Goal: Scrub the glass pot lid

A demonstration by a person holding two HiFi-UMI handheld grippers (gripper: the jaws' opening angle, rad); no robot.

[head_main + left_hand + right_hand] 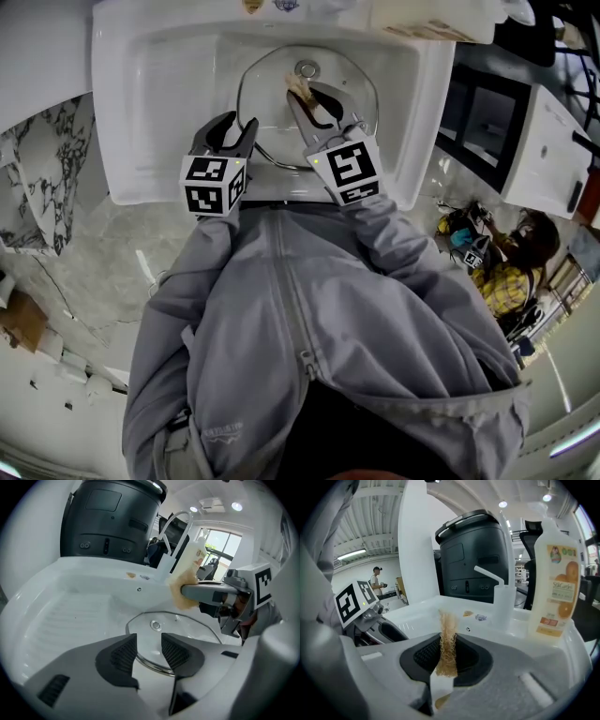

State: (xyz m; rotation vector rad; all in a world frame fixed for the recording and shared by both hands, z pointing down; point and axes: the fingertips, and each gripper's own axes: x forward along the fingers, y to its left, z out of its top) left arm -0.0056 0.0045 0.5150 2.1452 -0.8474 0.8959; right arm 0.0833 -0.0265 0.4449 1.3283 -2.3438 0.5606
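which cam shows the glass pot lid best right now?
Head view: the round glass lid lies in the sink, seen from above, almost all of it in view. Left gripper view shows its knob and part of the rim, with the jaws in front. Right gripper view shows none of it, just the scrubber in its jaws.

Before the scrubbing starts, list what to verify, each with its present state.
1. Glass lid lies flat in the sink: ok.
2. Right gripper shut on the scrub pad: ok.
3. Left gripper clamped on the lid's rim to steady it: not ok; jaws apart, rim in the gap, unpressed.
4. Pad touching the glass: cannot tell; it sits over the lid near its centre.
5. Soap on the pad: cannot tell; the detergent bottle stands on the sink's edge.
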